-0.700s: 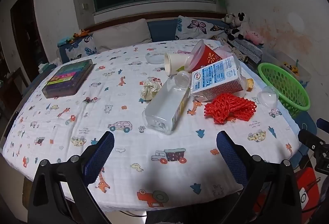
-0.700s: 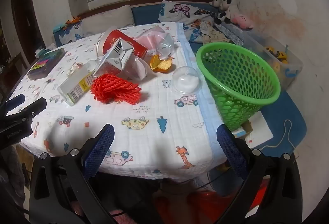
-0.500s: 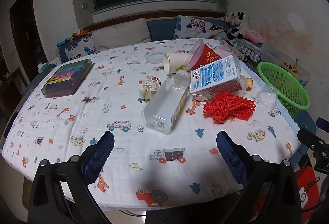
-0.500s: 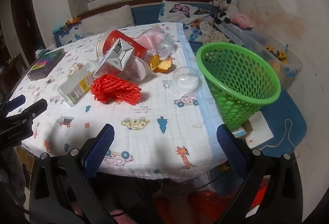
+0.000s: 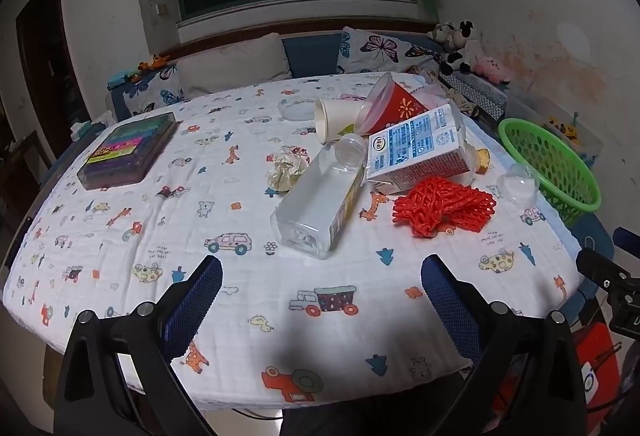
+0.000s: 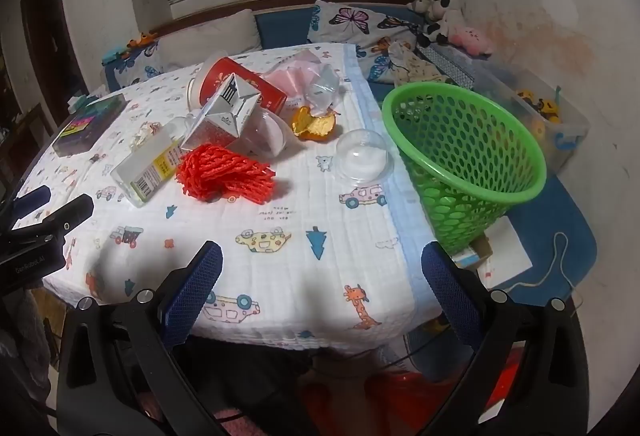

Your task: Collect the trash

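Trash lies on the patterned tablecloth (image 5: 120,220): a clear plastic bottle (image 5: 316,207), a red foam net (image 5: 442,203), a milk carton (image 5: 420,151), a red cup (image 5: 396,107), a paper cup (image 5: 336,115), crumpled paper (image 5: 286,169), a clear dome lid (image 6: 362,153) and orange peel (image 6: 314,123). A green mesh basket (image 6: 464,159) stands at the table's right edge. My left gripper (image 5: 320,296) is open and empty near the front edge, short of the bottle. My right gripper (image 6: 320,284) is open and empty, short of the net (image 6: 224,171).
A dark box of coloured items (image 5: 128,151) lies at the table's far left. Pink and clear plastic bags (image 6: 308,81) lie behind the peel. A bench with pillows and stuffed toys (image 5: 464,47) runs behind the table. A clear storage bin (image 6: 552,115) sits beyond the basket.
The left view has shifted slightly, with the table sitting a little lower and closer. The right view is nearly unchanged. Both grippers stay open.
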